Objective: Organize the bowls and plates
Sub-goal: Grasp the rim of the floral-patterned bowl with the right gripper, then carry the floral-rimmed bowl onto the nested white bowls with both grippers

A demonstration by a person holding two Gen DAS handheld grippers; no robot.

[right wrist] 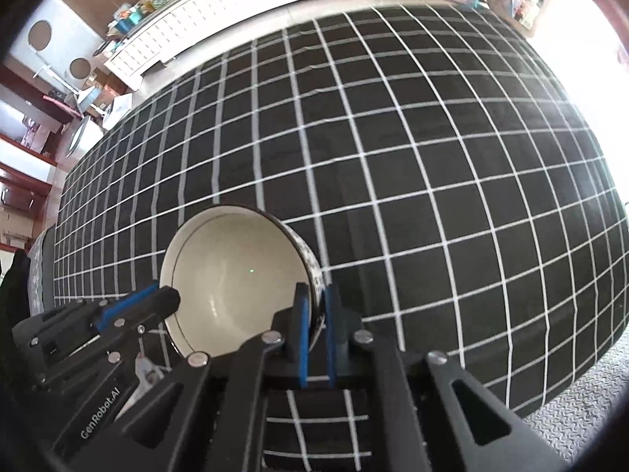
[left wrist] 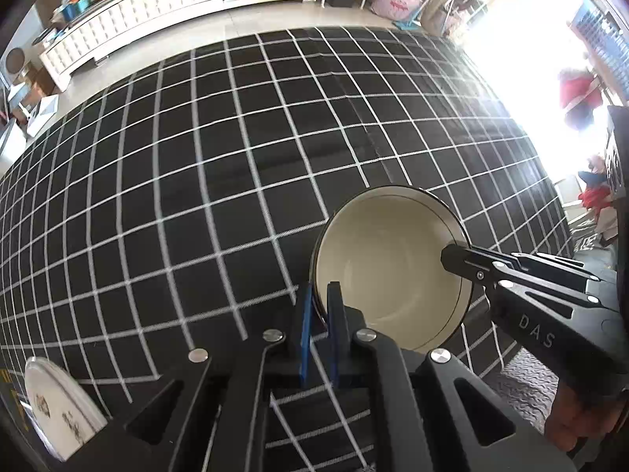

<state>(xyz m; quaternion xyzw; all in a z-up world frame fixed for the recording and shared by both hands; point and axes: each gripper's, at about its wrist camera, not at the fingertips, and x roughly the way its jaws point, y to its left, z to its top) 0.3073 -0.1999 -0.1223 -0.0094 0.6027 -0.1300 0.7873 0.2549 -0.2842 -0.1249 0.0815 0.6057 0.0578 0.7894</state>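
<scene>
A: Two grippers engage one item. Your left gripper [left wrist: 319, 314] has its blue-padded fingers [left wrist: 306, 334] nearly closed on the near-left rim of the cream-glazed ceramic bowl with a dark rim line [left wrist: 387, 263], one pad outside the wall and one inside.

B: And the right one?

A: Your right gripper [right wrist: 316, 314] clamps the opposite rim in the same manner: one blue pad [right wrist: 302, 330] inside the wall, the other outside against the patterned exterior. In the left wrist view its black fingertip [left wrist: 458, 257] lies on the bowl's right rim.

B: Where does the bowl stand?

A: It is over the near part of the black cloth with a white grid pattern [left wrist: 220, 181], mouth facing up and tilted slightly. You cannot tell from either view whether its base touches the cloth.

B: Any other dishware?

A: One white plate with a floral print [left wrist: 59, 413] shows at the lower-left edge of the left wrist view, well apart from the bowl. A white low cabinet [left wrist: 129, 19] stands beyond the cloth's far edge.
</scene>
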